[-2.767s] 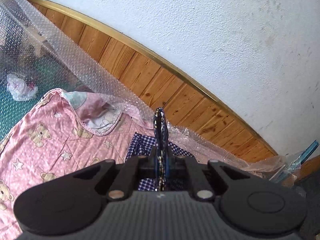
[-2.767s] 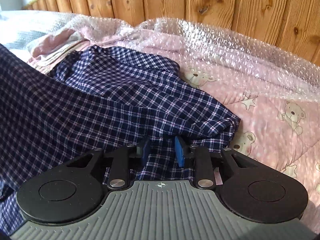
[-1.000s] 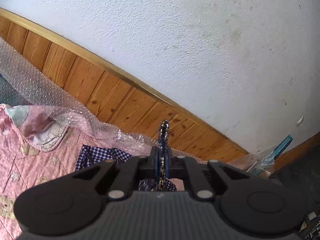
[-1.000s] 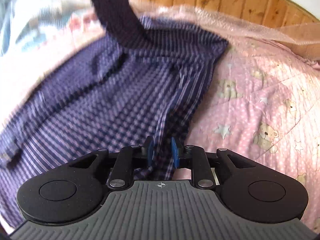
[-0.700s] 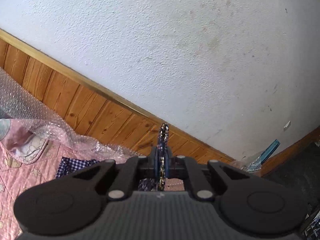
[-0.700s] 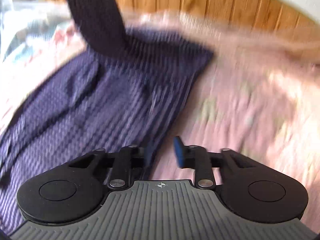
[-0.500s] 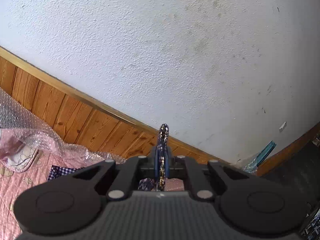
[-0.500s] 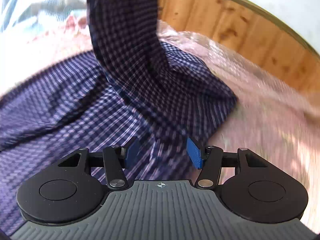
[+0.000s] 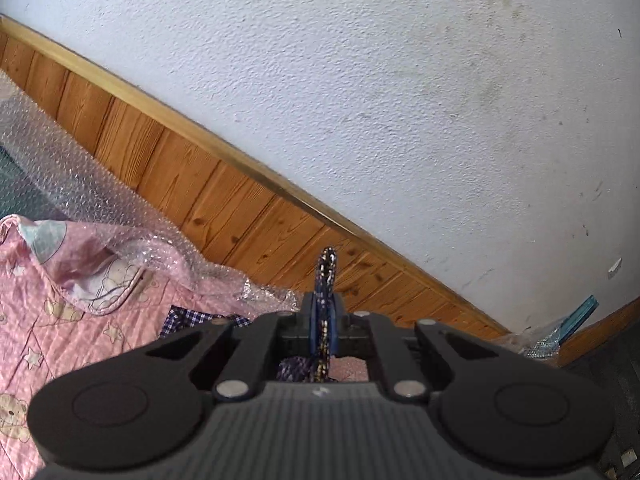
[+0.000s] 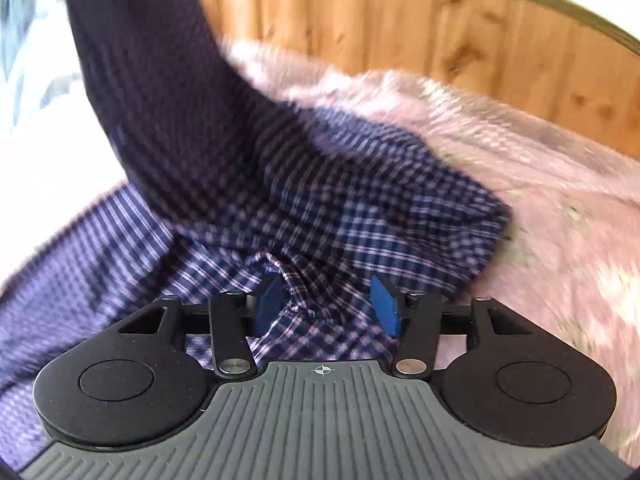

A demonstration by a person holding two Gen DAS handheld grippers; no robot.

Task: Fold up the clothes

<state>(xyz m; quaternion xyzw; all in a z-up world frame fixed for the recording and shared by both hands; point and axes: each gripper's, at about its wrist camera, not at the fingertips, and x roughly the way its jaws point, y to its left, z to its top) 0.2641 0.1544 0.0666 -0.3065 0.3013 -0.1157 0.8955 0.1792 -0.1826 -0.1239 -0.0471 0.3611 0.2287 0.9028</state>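
Note:
A navy plaid garment [image 10: 320, 208] lies on a pink bear-print quilt [image 10: 560, 248]. One part rises as a taut strip to the upper left of the right wrist view. My right gripper [image 10: 326, 308] is open, its blue pads [image 10: 384, 308] apart, with a bunched fold of the plaid cloth lying between them. My left gripper [image 9: 324, 320] is shut on a thin edge of the plaid garment [image 9: 325, 276] and holds it up, facing the wall. A corner of the garment [image 9: 188, 318] shows on the quilt [image 9: 60, 320] below.
A wooden headboard [image 9: 200, 184] with bubble wrap [image 9: 80, 184] draped along it backs the bed, below a white wall [image 9: 400, 80]. The headboard also shows in the right wrist view [image 10: 440, 24]. Blue plastic items [image 9: 576, 316] lie at the far right.
My right gripper has opened and moved in over a bunched fold of the garment. My left gripper, still shut on the cloth, tilted up toward the wall, then slightly back down.

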